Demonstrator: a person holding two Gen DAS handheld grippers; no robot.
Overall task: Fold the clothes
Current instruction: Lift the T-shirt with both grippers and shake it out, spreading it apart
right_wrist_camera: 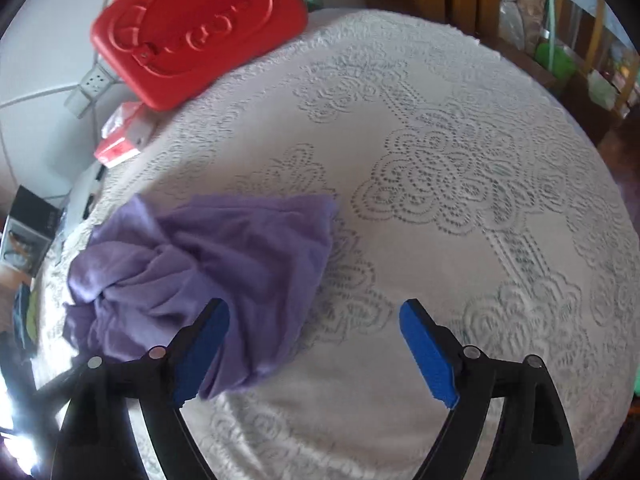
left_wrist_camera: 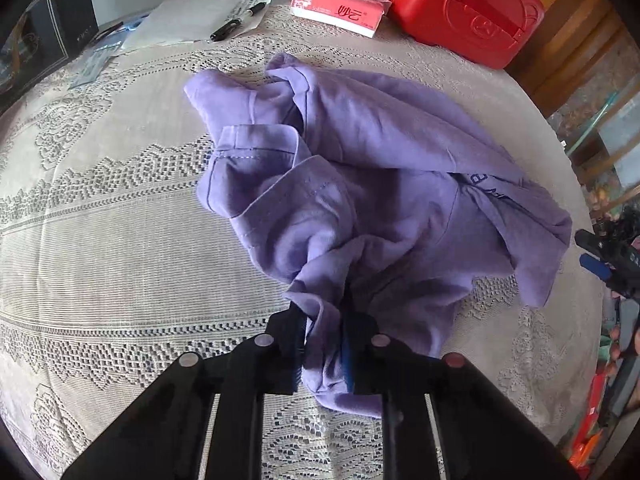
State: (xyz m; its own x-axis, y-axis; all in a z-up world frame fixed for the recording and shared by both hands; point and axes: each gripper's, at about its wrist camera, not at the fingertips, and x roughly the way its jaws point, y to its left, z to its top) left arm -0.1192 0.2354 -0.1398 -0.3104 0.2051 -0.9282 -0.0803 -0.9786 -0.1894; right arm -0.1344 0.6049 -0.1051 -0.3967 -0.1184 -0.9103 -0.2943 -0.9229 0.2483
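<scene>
Purple shirt (left_wrist_camera: 380,184) lies crumpled on a worktop (left_wrist_camera: 100,240) covered in lace cloth, and the left hand-held gripper (left_wrist_camera: 324,344) pinches a bunched fold at the garment's near edge, its pads pressed tight on the fabric. The left wrist view alone shows the things along the far edge: a dark box (left_wrist_camera: 48,36) at far left, then paper (left_wrist_camera: 192,20) with a pen (left_wrist_camera: 238,22) lying on it, a pink tissue pack (left_wrist_camera: 340,8), and a red case (left_wrist_camera: 460,8) at the right. At the right rim of that view the tips of the right hand-held gripper (left_wrist_camera: 604,260) show, just beside the shirt's right corner.

The right wrist view gives what the left cannot: the right hand-held gripper (right_wrist_camera: 316,348) stands spread wide, nothing between its blue pads (right_wrist_camera: 428,352). Its left pad overlaps the shirt (right_wrist_camera: 208,256) at the garment's near right edge; whether it touches the fabric cannot be told. The right pad hangs over bare lace. The case (right_wrist_camera: 192,28) sits at upper left here, the tissue pack (right_wrist_camera: 120,144) below it.
</scene>
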